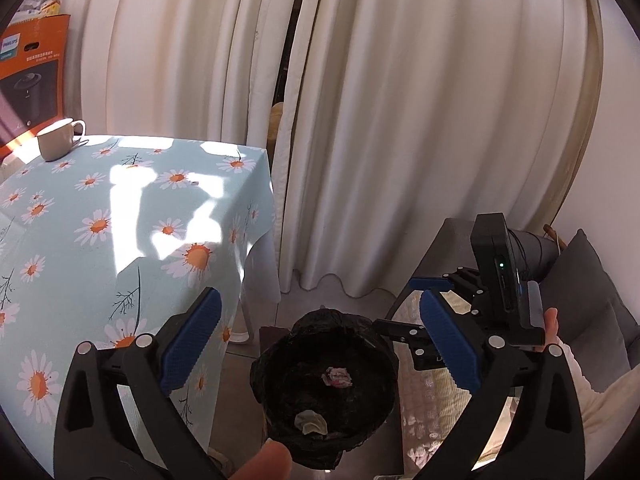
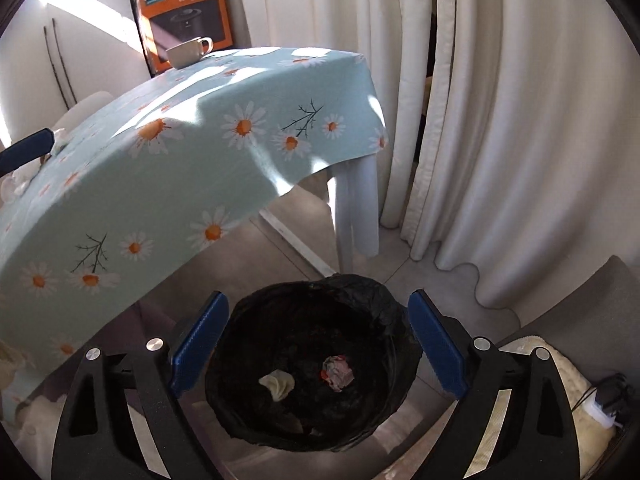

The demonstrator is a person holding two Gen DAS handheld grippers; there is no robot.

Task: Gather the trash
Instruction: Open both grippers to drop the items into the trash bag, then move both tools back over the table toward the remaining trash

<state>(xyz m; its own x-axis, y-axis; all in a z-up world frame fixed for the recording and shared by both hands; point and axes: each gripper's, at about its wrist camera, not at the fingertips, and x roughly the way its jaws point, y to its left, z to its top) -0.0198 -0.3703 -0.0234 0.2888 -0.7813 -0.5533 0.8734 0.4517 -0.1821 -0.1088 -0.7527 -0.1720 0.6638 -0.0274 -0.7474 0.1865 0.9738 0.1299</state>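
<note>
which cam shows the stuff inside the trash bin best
The right wrist view: the bin sits centred between open fingers, with the cream wad and pink-white wad both clear. The left wrist view shows the same two wads lower down, with a blurred fingertip covering the near rim.

"philips" logo on orange cardboard box [image 2: 182, 20], smaller print below unreadable

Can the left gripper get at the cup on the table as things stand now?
Probably yes. The left gripper is open and empty over the bin, and the cup stands alone at the table's far corner, with nothing between. It would need a long reach across.
</note>
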